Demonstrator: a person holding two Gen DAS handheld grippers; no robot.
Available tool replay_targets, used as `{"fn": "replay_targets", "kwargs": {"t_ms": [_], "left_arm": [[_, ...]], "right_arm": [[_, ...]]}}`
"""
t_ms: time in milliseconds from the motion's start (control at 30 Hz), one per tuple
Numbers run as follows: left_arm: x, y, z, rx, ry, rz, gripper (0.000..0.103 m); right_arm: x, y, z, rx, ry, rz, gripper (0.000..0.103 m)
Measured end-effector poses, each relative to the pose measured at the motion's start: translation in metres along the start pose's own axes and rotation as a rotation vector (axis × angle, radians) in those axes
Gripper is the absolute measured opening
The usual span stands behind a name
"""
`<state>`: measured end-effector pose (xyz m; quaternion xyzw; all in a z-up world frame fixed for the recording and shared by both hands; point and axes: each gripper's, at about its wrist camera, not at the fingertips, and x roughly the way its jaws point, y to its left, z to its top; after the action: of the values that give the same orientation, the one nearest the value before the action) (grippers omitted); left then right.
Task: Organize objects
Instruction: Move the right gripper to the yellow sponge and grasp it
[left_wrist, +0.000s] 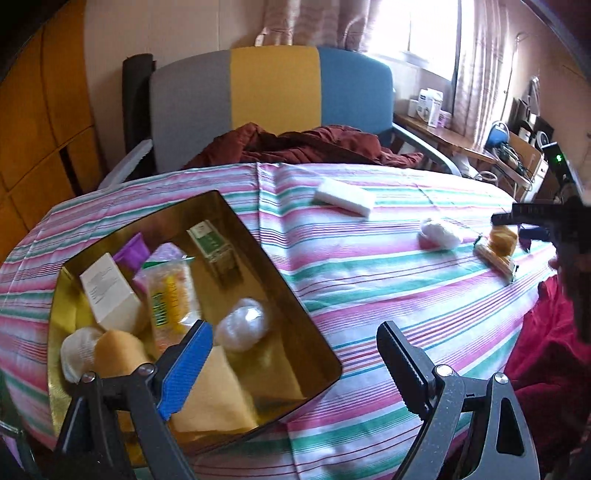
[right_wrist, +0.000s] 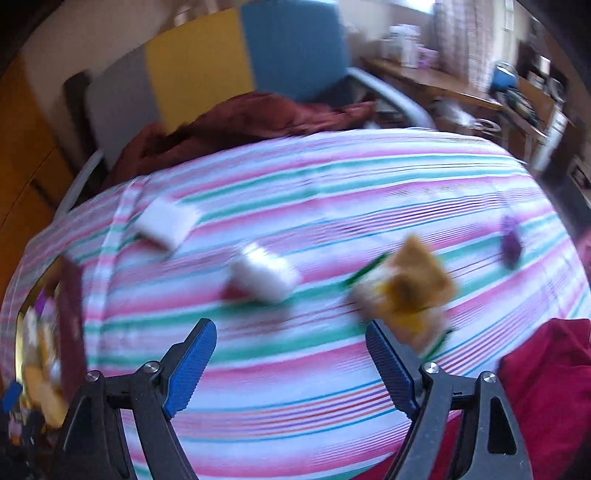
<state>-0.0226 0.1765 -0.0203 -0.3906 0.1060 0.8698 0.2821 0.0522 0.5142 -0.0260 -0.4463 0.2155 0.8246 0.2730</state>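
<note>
A gold tin box (left_wrist: 291, 295) sits on the striped tablecloth at the left, holding a white carton, a snack packet, a cotton ball (left_wrist: 242, 328), sponges and a green box. My left gripper (left_wrist: 295, 365) is open and empty over the box's near right corner. On the cloth lie a white sponge (left_wrist: 345, 195), a cotton ball (left_wrist: 439, 233) and a snack packet (left_wrist: 498, 247). My right gripper (right_wrist: 291, 365) is open and empty above the cloth, short of the cotton ball (right_wrist: 264, 275) and the snack packet (right_wrist: 410, 291). The right view is blurred.
The white sponge (right_wrist: 166, 221) and a small purple object (right_wrist: 511, 243) also lie on the cloth. A chair with a maroon garment (left_wrist: 306, 146) stands behind the table. A red cloth (right_wrist: 546, 373) hangs at the near right edge. A cluttered desk (left_wrist: 443, 136) stands at the back right.
</note>
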Motion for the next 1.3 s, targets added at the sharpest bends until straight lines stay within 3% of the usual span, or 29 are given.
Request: {"fn": "replay_targets", "kwargs": {"t_ms": [133,333,533,600,667,733,1067,1300], "left_arm": [[0.008,-0.010,0.003,0.021,0.015,-0.015,0.091],[0.020,-0.023,0.009,0.048,0.038,-0.035,0.091],[0.040,-0.041,0.020,0.069,0.074,-0.063,0.091],[0.044,-0.046,0.025,0.073,0.080,-0.075,0.091],[0.049,-0.054,0.031,0.078,0.083,-0.089,0.091],[0.054,-0.061,0.035,0.087,0.085,-0.100,0.091],[0.082,-0.079,0.042,0.087,0.153,-0.125,0.091],[0.097,-0.082,0.054,0.063,0.188,-0.141,0.091]], "right_arm": [[0.009,-0.046,0.025,0.112,-0.016,-0.086,0.085],[0.054,-0.093,0.039,0.211,0.053,-0.153,0.085],[0.079,-0.116,0.032,0.329,0.104,-0.022,0.088],[0.082,-0.114,0.032,0.324,0.112,-0.003,0.087],[0.084,-0.110,0.031,0.314,0.120,0.027,0.078],[0.080,-0.102,0.032,0.269,0.100,-0.001,0.076],[0.081,-0.077,0.033,0.105,0.098,-0.061,0.074],[0.078,-0.081,0.033,0.103,0.095,-0.066,0.074]]}}
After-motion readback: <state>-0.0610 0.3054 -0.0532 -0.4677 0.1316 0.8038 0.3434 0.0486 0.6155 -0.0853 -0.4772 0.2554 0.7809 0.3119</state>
